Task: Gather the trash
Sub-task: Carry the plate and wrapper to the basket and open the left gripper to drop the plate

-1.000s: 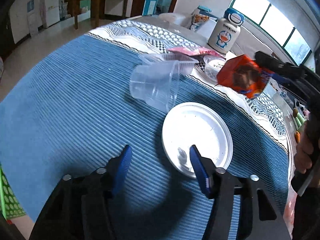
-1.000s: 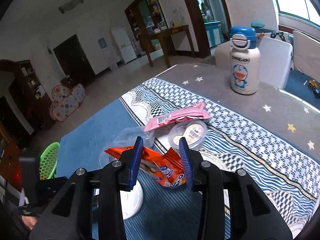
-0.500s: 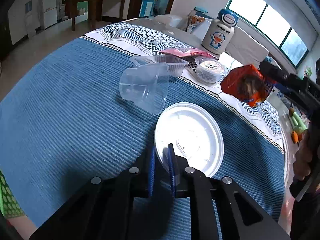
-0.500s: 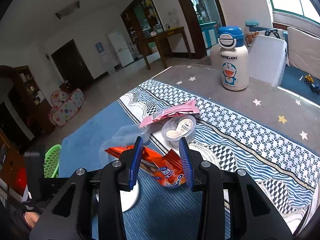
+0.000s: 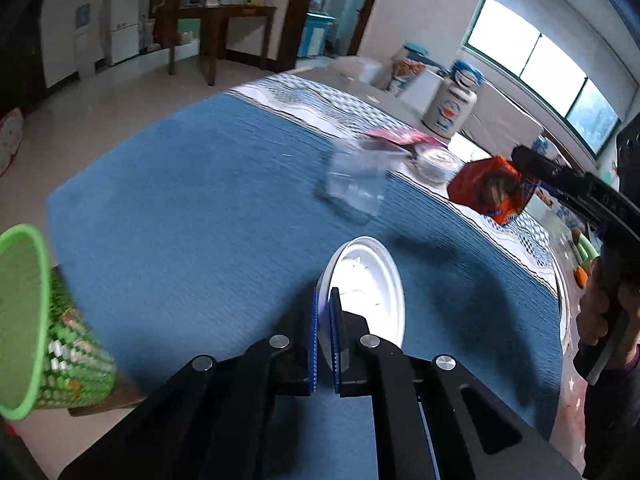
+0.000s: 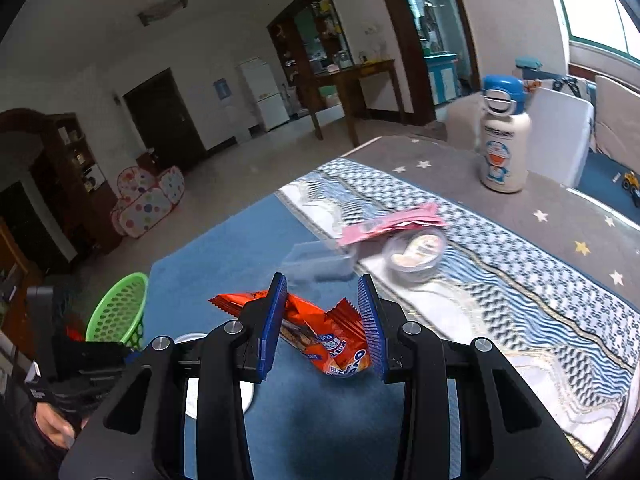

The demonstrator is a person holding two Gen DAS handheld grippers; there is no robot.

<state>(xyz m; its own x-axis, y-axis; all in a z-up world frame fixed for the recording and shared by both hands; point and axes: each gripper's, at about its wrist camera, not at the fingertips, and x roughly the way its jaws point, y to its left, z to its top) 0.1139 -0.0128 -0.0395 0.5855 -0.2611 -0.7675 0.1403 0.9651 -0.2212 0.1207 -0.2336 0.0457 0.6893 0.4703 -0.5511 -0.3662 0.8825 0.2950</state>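
Note:
My left gripper (image 5: 325,312) is shut on the near rim of a white round plastic lid (image 5: 368,292), which tilts up off the blue tablecloth (image 5: 208,208). In the right wrist view my right gripper (image 6: 322,284) is shut on a crumpled orange snack wrapper (image 6: 320,340) held above the cloth. The left wrist view shows that same orange wrapper (image 5: 492,192) at the right. A green mesh basket (image 5: 24,320) stands off the table's left edge, and shows as the green basket (image 6: 120,312) in the right wrist view.
A clear plastic cup (image 5: 354,184) lies on its side mid-table. Behind it are a clear box (image 6: 320,260), a pink wrapper (image 6: 392,220) and a small round tub (image 6: 416,254). A white cartoon bottle (image 6: 502,148) stands at the back. A hand (image 5: 600,312) grips the right tool.
My left gripper shut on the lid's rim, then pulled back and up, tilting the lid; the green basket came into its view. The right gripper drew back with the wrapper.

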